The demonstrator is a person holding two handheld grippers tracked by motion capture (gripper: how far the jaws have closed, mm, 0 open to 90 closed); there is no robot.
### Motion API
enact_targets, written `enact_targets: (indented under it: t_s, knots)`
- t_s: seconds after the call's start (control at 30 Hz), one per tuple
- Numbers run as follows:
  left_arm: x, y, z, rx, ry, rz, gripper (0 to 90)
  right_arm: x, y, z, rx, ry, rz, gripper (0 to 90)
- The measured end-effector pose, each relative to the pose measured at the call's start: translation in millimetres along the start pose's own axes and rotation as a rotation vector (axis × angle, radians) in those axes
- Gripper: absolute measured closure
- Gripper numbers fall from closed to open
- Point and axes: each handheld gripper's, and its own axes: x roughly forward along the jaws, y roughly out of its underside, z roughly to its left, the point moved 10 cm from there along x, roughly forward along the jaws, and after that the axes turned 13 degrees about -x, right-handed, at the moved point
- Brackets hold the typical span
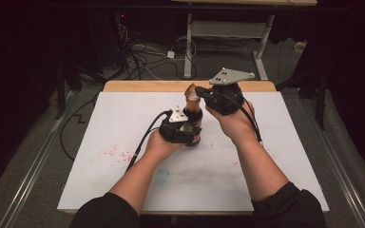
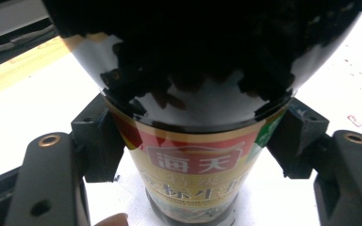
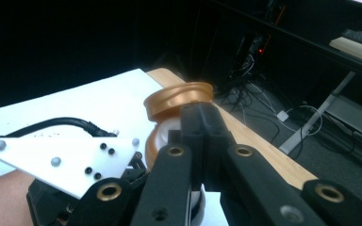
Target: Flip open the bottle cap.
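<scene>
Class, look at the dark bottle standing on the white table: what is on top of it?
The bottle carries a gold flip cap, hinged open over a white spout. The right gripper covers the spout's opening.

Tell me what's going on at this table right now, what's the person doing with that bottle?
A person at a white table is working on a dark sauce bottle with a gripper in each hand. The left gripper is clamped around the bottle's body, holding it upright on the table. The right gripper has its jaws closed at the bottle's gold flip cap, which stands tilted open over the white spout. It looks like the cap is being opened or closed; I can't tell which.
</scene>
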Motion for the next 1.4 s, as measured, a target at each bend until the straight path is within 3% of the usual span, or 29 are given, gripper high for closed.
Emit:
enact_targets:
  t_s: [0.23,0.27,0.3,0.33,0.67,0.97,1.3,1.4]
  knots:
    - [-0.2,0.7,-0.5,0.004,-0.001,0.002,28.7,4.3,-10.2,3.2,-0.004,-0.005,-0.022,90.0]
    - [3.2,-3.9,-4.2,-0.061,0.001,-0.052,28.7,5.6,-12.0,3.9,-0.006,-0.008,-0.023,90.0]
    - [3.2,-4.0,-4.1,-0.062,0.002,-0.052,28.7,7.1,-13.6,4.6,-0.008,-0.011,-0.025,90.0]
    - [-0.3,0.4,-0.1,0.002,-0.002,0.003,28.7,8.4,-15.0,5.2,-0.009,-0.013,-0.025,90.0]
    - [-0.9,0.1,0.8,-0.002,0.007,0.001,28.6,2.9,-12.2,0.2,0.011,-0.012,-0.034,90.0]
    - [-1.3,-0.7,1.2,-0.017,0.017,-0.005,28.6,-12.8,18.2,-11.5,0.049,0.008,-0.017,90.0]
    - [-1.4,-0.9,1.4,-0.024,0.025,-0.004,28.6,-13.6,64.7,-10.5,0.105,0.011,0.013,90.0]
    - [-1.4,-0.9,1.4,-0.025,0.025,-0.006,28.6,-10.9,78.6,-7.2,0.124,0.001,0.022,80.8]
